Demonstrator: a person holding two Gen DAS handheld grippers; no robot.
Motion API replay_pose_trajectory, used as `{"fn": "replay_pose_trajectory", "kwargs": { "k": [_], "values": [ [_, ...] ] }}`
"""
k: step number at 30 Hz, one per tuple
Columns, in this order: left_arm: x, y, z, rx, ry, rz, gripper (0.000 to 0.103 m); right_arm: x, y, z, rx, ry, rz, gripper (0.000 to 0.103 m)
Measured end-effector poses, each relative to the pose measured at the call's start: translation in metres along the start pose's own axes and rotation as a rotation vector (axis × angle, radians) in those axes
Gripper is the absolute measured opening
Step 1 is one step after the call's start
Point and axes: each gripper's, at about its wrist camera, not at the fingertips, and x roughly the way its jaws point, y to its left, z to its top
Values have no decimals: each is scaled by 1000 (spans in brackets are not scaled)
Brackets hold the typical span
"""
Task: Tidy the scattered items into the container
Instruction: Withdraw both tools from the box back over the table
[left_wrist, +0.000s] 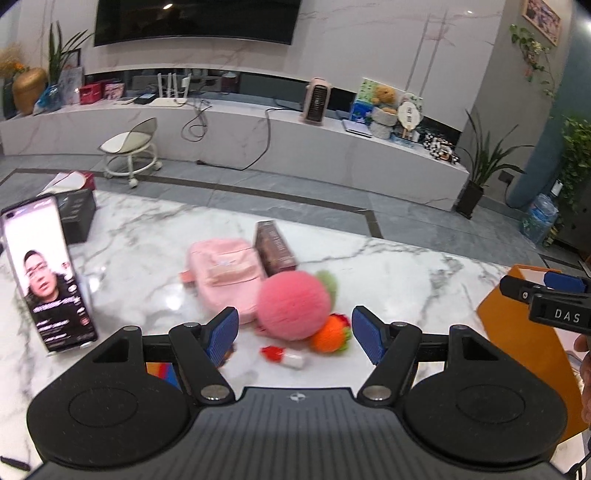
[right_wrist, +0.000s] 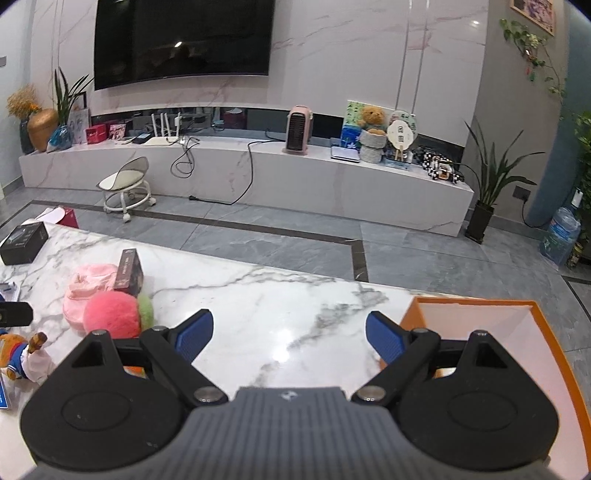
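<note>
Left wrist view: the white marble counter (left_wrist: 388, 266) is carrying everything, and the items are lying in a loose cluster near its middle. Right wrist view: the orange container (right_wrist: 546, 332) is sitting open at the counter's right edge, its pale inside showing nothing that can be made out.

The pink bag (left_wrist: 221, 277) is lying flat, the largest of the scattered things. The pink plush ball (left_wrist: 293, 304) with a green leaf is resting against the bag's near corner. A dark brown box (left_wrist: 275, 251) is standing just behind the ball, touching the bag's right side. An orange knitted toy (left_wrist: 330, 336) is sitting just in front of the ball, and a small red-and-white piece (left_wrist: 284, 357) is lying near it, blurred. In the right wrist view a small bear doll (right_wrist: 22, 356) is lying at the far left.

A phone (left_wrist: 48, 273) is standing upright on the left with its screen lit, and a black box (left_wrist: 77, 214) is sitting behind it.

The left claw (left_wrist: 294, 339) is hanging spread wide just in front of the ball and the knitted toy, pinching nothing. The right claw (right_wrist: 288, 338) is likewise spread, hovering over bare marble between the cluster and the container, empty.
</note>
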Motion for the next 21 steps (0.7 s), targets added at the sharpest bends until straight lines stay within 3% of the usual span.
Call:
{"fn": "replay_pose_trajectory", "kwargs": {
  "k": [21],
  "values": [
    [-18,94,-51,-78,22,132,80,23,46,-2,-78,32,54,91]
  ]
}}
